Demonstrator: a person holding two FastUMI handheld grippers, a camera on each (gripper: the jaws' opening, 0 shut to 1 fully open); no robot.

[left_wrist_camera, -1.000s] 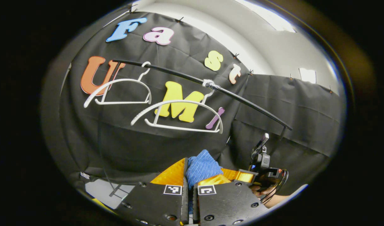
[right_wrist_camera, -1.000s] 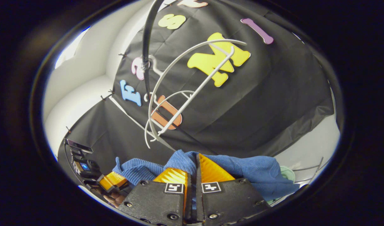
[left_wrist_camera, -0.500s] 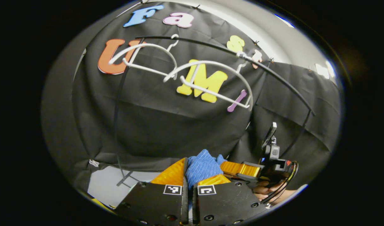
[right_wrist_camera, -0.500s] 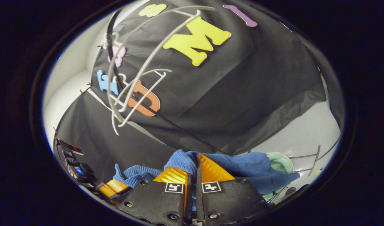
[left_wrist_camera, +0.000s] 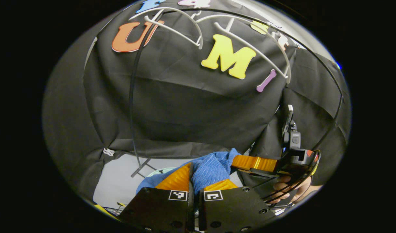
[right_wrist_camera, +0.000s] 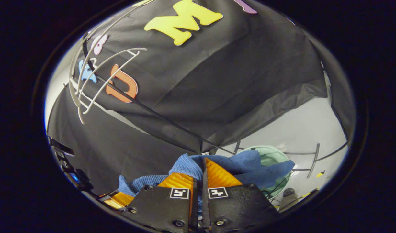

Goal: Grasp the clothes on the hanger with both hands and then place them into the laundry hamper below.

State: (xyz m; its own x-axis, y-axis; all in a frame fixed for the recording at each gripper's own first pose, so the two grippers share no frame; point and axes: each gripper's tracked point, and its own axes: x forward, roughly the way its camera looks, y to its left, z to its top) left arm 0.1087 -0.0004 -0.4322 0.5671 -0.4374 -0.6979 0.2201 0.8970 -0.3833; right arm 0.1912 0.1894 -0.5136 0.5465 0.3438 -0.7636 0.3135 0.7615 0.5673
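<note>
The blue clothes (right_wrist_camera: 246, 168), a ribbed knit garment, are off the hangers and held in the air between 2 grippers, so the grasping part of the task looks done and the lowering into the hamper is what remains. In the left gripper view, the left gripper (left_wrist_camera: 194, 174) has its 2 fingers closed narrowly on a bunched fold of the blue fabric. In the right gripper view, the right gripper (right_wrist_camera: 202, 171) is likewise closed tight on another fold, with loose cloth spilling out to its right. The right gripper, and the hand (left_wrist_camera: 287, 191) holding it, also appear off to the right in the left gripper view, level with the cloth. The garment's long axis runs roughly sideways from 1 gripper to the other, with its free end drooping downward toward the pale green laundry hamper (right_wrist_camera: 272, 158) on the floor below, partly covered by the fabric. 2 white hangers (left_wrist_camera: 249, 45) hang bare on the black rail (right_wrist_camera: 146, 110) above.
</note>
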